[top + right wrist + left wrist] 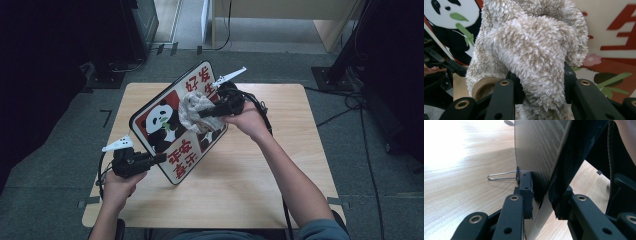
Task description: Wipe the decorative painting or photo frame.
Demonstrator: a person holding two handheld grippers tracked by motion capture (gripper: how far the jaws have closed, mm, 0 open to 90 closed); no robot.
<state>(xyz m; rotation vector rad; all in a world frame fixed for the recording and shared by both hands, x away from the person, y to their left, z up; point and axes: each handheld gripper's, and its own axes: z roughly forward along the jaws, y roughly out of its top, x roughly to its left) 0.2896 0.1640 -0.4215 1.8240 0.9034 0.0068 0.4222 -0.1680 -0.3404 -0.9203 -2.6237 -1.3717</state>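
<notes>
Plainly, red 安全 marks the panda sign [172,125] under the fluffy cloth [196,112].

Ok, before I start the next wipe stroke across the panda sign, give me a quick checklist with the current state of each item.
1. Left gripper clamped on the panda sign edge: ok, shut on the board in the left gripper view.
2. Right gripper holding the fluffy cloth: ok, cloth bunched between its fingers.
3. Cloth against the sign face: ok in the high view.
4. Sign propped tilted off the table: ok.
5. Grip firm enough for wiping pressure: cannot tell.
6. Dirt left on the sign: cannot tell.
</notes>
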